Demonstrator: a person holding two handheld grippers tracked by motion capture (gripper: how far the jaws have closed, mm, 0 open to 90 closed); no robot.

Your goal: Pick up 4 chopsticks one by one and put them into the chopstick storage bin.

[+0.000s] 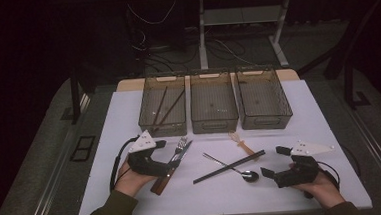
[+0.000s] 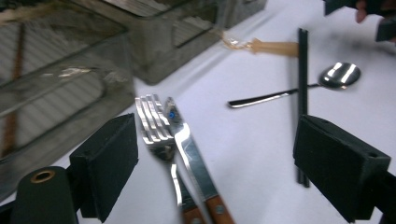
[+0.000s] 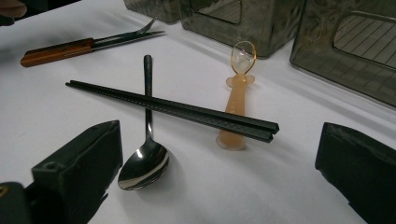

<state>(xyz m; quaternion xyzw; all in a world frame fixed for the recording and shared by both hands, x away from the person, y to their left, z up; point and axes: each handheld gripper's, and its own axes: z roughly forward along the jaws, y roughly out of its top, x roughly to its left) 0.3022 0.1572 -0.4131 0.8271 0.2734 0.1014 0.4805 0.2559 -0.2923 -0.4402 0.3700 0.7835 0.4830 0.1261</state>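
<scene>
Dim workshop floor and trailing cables sit behind a white table [image 1: 284, 192] where three smoke-tinted mesh-bottomed bins line the far edge; the left bin [image 1: 162, 105] already holds a pair of dark chopsticks leaning corner to corner. I have the left gripper [image 2: 215, 163] standing wide apart over the fork [image 2: 156, 128] and the knife [image 2: 187, 144], both lying side by side and touching, between the jaws but with neither pad pressing on them. The right gripper [image 3: 219, 172] also stands open, holding nothing, low over the spoon [image 3: 142, 165] and the black chopsticks [image 3: 177, 109]. My worry on the left: fork and knife lie so close that closing now could catch both at once, or pinch only the thin polished steel, which looks slick and could slide or twist out; the wooden handles toward me look like a surer bite. The fork's tines are glossy and curved, the knife blade flat and narrow. On the right, the ribbed, square-section chopsticks lie across the spoon's slim stem and over the translucent amber plastic spoon [image 3: 236, 107], so lifting any one of them may drag or flick the others. The steel spoon's bowl is mirror-smooth and rounded, a poor surface for flat pads.
</scene>
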